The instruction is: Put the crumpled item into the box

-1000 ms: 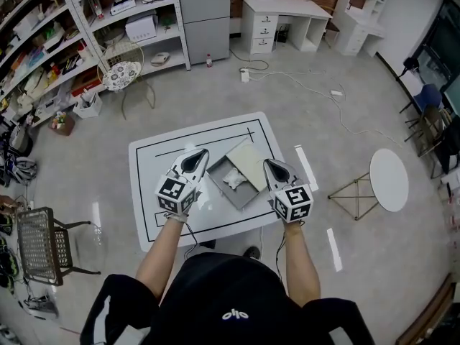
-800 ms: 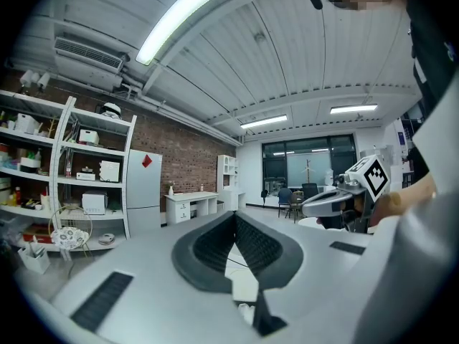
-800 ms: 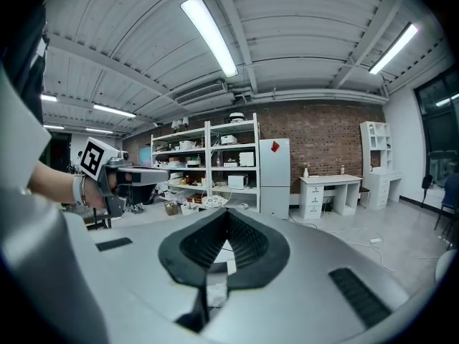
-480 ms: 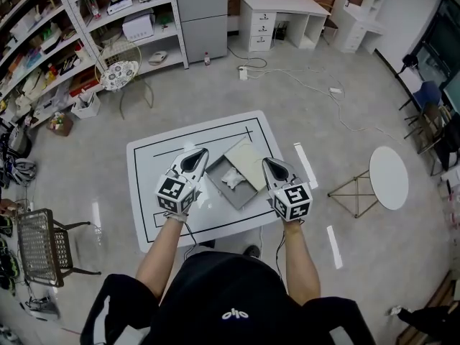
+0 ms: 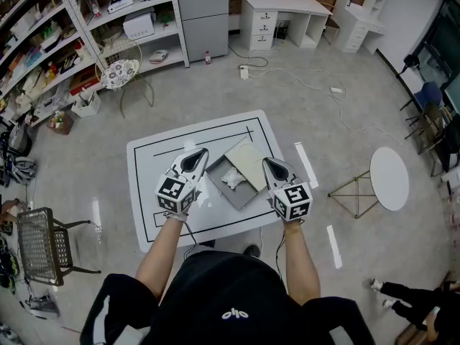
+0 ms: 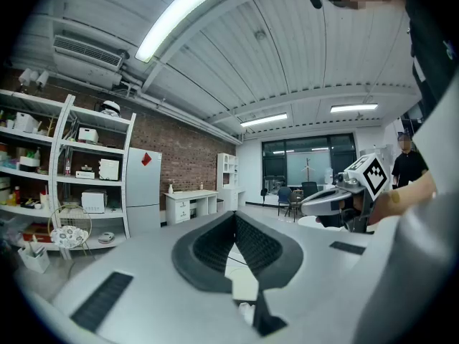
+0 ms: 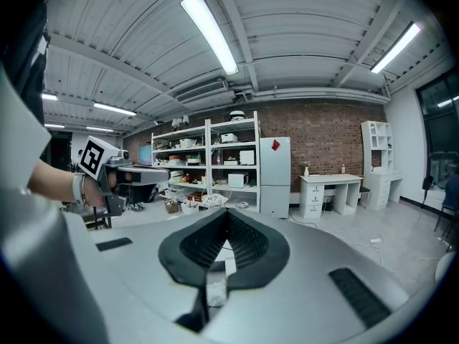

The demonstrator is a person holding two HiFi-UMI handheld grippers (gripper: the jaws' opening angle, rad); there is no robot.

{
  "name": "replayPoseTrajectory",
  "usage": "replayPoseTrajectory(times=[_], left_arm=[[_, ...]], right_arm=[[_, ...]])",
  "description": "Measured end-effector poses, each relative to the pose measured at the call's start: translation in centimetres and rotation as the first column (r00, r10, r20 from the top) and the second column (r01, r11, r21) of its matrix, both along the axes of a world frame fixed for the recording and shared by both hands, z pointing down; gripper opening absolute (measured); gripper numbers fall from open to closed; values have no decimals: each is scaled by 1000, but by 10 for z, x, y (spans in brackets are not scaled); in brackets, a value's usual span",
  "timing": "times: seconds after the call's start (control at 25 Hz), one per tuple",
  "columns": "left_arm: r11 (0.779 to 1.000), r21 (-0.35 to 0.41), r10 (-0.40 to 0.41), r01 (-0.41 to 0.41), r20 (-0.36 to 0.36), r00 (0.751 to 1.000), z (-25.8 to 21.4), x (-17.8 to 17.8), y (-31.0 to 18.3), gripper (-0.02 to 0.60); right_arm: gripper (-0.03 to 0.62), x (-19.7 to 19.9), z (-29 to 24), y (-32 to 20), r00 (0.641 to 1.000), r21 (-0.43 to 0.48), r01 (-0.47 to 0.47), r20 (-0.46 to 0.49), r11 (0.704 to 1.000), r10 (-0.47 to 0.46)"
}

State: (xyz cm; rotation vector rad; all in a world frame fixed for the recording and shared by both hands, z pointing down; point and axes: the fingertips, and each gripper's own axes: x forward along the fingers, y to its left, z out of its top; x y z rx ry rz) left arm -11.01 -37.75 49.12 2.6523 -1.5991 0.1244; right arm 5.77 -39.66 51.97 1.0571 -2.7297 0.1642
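A crumpled white item (image 5: 232, 179) lies inside an open grey box (image 5: 221, 190) whose lid (image 5: 249, 160) is folded back. The box sits in the middle of a white table (image 5: 154, 167) marked with a black outline. My left gripper (image 5: 195, 157) hovers just left of the box, and my right gripper (image 5: 274, 167) hovers just right of it. Both are held level, shut and empty. In the left gripper view the jaws (image 6: 234, 218) meet at the tip, with the right gripper (image 6: 336, 199) off to the side. In the right gripper view the jaws (image 7: 228, 218) also meet, and the left gripper (image 7: 125, 175) shows at left.
A round white side table (image 5: 389, 180) stands on the floor to the right. A wire chair (image 5: 42, 246) is at the left, with shelves (image 5: 72, 34) behind it. A white desk (image 5: 284, 9) is at the back. A person's legs (image 5: 402, 293) show at the lower right.
Both grippers stay where they were. A person has walked into the lower right corner of the head view.
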Motion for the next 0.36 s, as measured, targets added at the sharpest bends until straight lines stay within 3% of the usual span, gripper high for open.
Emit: replayPoseTrajectory(times=[0.36], left_arm=[[1000,-7,-5,5,-1,1000,2,-4,0,8]], right_arm=[[8,-3,2,-2,1000,-4,5,-5,1000,-5]])
